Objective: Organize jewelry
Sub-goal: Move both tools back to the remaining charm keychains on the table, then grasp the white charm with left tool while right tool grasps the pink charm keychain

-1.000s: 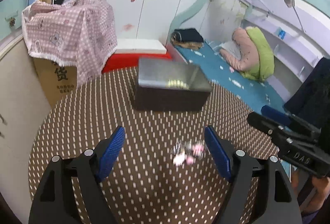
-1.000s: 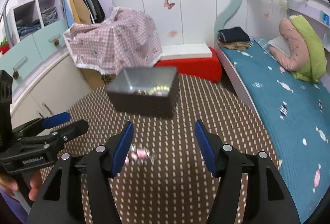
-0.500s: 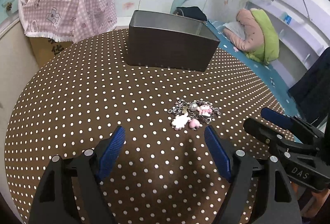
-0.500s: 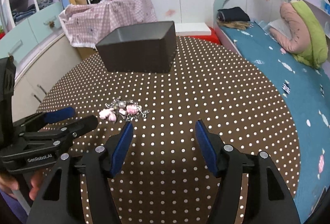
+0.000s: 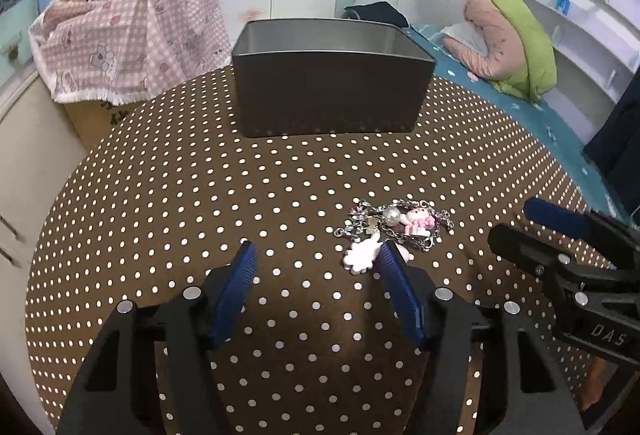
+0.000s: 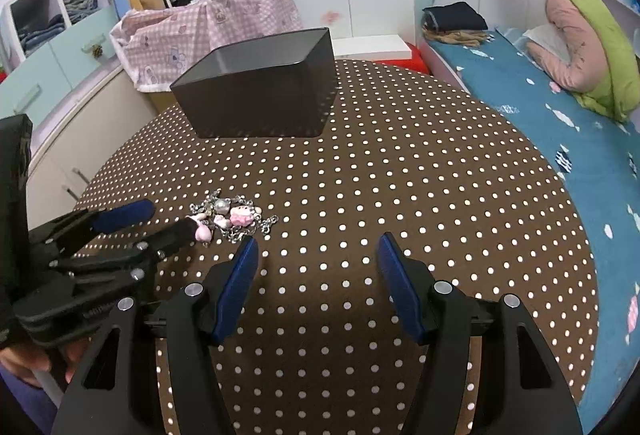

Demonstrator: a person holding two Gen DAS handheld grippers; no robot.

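Left wrist view shows the jewelry pile (image 5: 394,227) lying loose on the dotted tabletop (image 5: 200,195). It is one small heap of silver chains with a white pearl bead, a pink charm and a white flower charm tangled in. How many chains there are I cannot tell.

The left gripper (image 5: 316,255) is low, its fingers wide open with nothing between them. Its right finger (image 5: 398,287) is touching or just beside the flower charm. The right gripper (image 6: 316,247) is open too, holding nothing, just to the right of the heap.

One dark metal box (image 5: 332,87) stands farther back on the tabletop, well apart from the jewelry. Its top is open.

I think the picking up is just starting. Next, one gripper needs to slide over so the heap sits between its fingers, then pinch gently. Thin chains could slip out.
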